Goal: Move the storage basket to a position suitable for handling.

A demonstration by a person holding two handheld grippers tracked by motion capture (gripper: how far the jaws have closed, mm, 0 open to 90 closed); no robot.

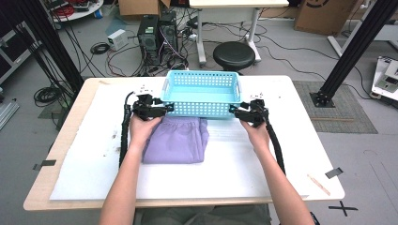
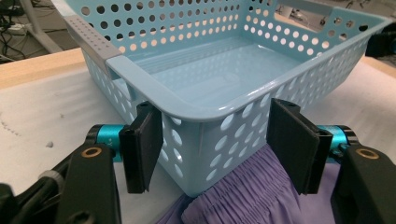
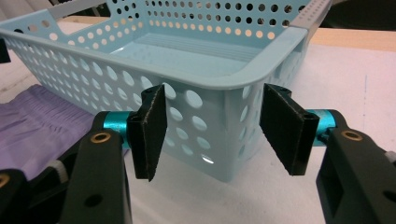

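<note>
both grippers (left, right) straddle basket corners, unclamped.

- The blue basket stands right in front of me; its near wall blocks my way forward across the table.
- My left tongs straddle its near left corner, jaws apart, with a gap beside each pad.
- My right tongs straddle the near right corner the same way.
- The folded purple cloth lies between my hands, its far edge against the basket's foot.
- The white table surface outside each hand is free.
- The basket's inside is open from above.
</note>
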